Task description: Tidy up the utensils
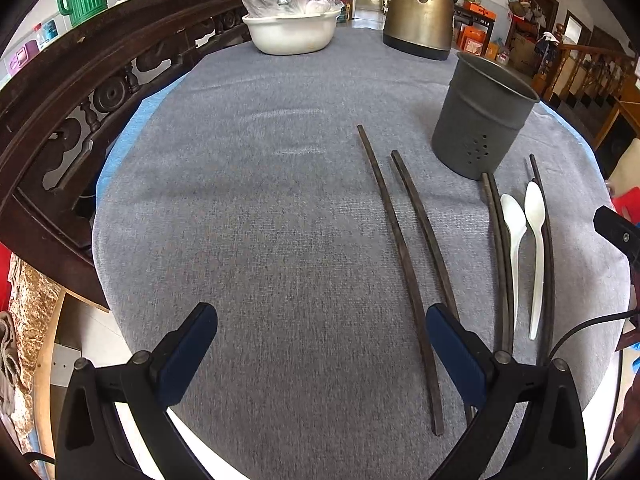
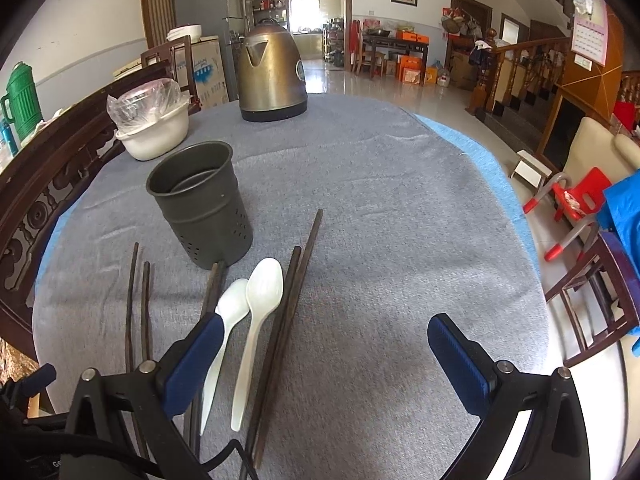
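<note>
From the left wrist, the left gripper (image 1: 320, 344) hangs spread wide and empty over the grey-clothed surface (image 1: 260, 220). Two dark chopsticks (image 1: 404, 256) lie loose just ahead, the nearer ends running under its right finger. Beyond them stands the perforated metal utensil holder (image 1: 482, 120), upright and apparently empty. Right of it lie another chopstick pair (image 1: 502, 264), two white plastic spoons (image 1: 528, 248) and a further pair (image 1: 549, 248). A kettle (image 1: 420, 12) and a white bowl (image 1: 292, 32) sit well apart at the far edge.

From the right wrist, the right gripper (image 2: 324, 360) is likewise spread and holds nothing. Its left finger overlaps the smaller white spoon (image 2: 228, 312); the larger white spoon (image 2: 256, 320) and a close pair of chopsticks (image 2: 292, 312) lie between the fingers. The holder (image 2: 200, 204) stands just beyond the utensil tips, mouth open and unobstructed.

Nothing appears sorted yet, so the step in hand is likely a first pick. It would go best by centring the fingers across one pair near mid-length, closing so both sticks come up together, then tipping them upright over the holder's mouth before release. The slim spoons lie flat and may slip, so a low, square pinch on the handle suits them.
</note>
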{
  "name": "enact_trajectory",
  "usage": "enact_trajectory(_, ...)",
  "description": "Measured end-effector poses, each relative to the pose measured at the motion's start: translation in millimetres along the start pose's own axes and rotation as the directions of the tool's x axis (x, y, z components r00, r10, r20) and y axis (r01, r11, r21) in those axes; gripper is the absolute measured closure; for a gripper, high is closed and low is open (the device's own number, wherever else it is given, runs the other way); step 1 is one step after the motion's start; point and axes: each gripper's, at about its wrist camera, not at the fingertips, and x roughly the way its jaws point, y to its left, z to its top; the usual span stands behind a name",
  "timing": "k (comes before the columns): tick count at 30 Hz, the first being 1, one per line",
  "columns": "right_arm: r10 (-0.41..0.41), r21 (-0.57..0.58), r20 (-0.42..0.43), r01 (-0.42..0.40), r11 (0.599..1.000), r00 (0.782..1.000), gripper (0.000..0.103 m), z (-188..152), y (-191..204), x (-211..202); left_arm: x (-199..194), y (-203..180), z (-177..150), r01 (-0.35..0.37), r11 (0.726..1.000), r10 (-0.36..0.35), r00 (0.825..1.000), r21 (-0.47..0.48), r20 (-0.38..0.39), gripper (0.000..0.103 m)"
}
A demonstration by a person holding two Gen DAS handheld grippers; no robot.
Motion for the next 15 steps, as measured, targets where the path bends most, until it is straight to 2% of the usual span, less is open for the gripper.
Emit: enact_trajectory(15, 0.02, 0.019, -0.036, -0.019, 1.0, 0.999, 0.001, 14, 11, 14, 15, 7, 17, 0.015, 1.0, -0.014, 1.0, 0.011, -0.008, 0.0)
